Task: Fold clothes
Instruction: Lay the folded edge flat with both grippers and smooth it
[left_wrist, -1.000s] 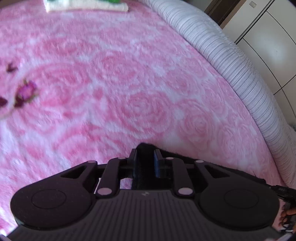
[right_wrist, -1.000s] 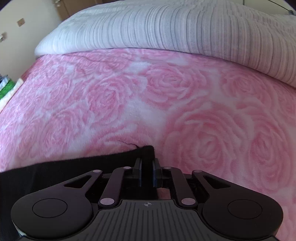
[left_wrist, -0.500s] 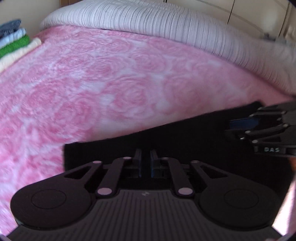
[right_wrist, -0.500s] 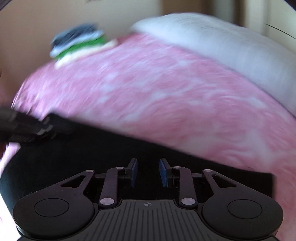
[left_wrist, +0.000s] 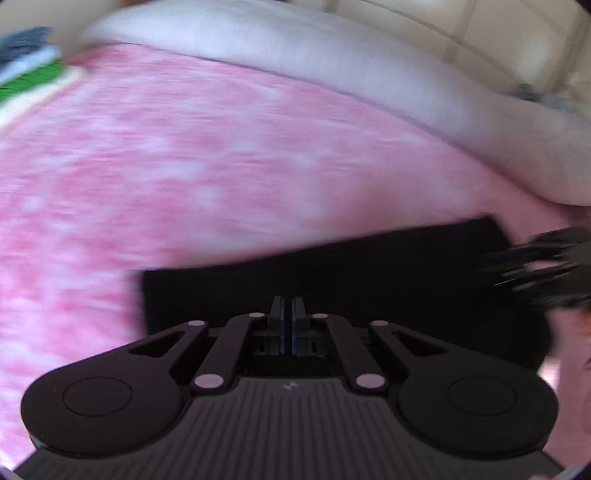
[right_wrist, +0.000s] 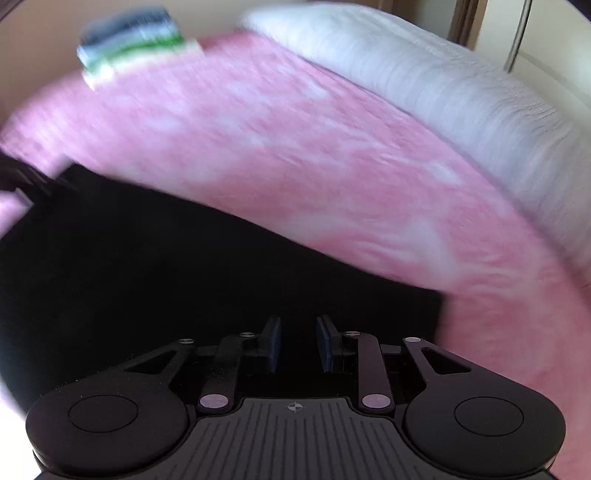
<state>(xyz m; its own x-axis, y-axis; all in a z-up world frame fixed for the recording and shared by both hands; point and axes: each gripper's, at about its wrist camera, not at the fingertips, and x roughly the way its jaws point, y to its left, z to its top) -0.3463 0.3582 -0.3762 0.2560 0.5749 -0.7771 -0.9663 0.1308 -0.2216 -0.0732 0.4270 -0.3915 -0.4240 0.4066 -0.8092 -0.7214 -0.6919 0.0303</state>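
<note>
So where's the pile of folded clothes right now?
The pile of folded clothes sits at the far left corner of the pink blanket, left of the white bedding, far beyond the black garment.

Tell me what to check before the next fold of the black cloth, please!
1. Right gripper open, free of the cloth: ok.
2. Left gripper fingers closed: ok; whether they pinch cloth: cannot tell.
3. Black cloth lying flat on the pink blanket: ok, edges look straight.
4. Folded stack well away from the cloth: ok.
5. Picture sharp enough to aim: not ok, both views blurred.
</note>
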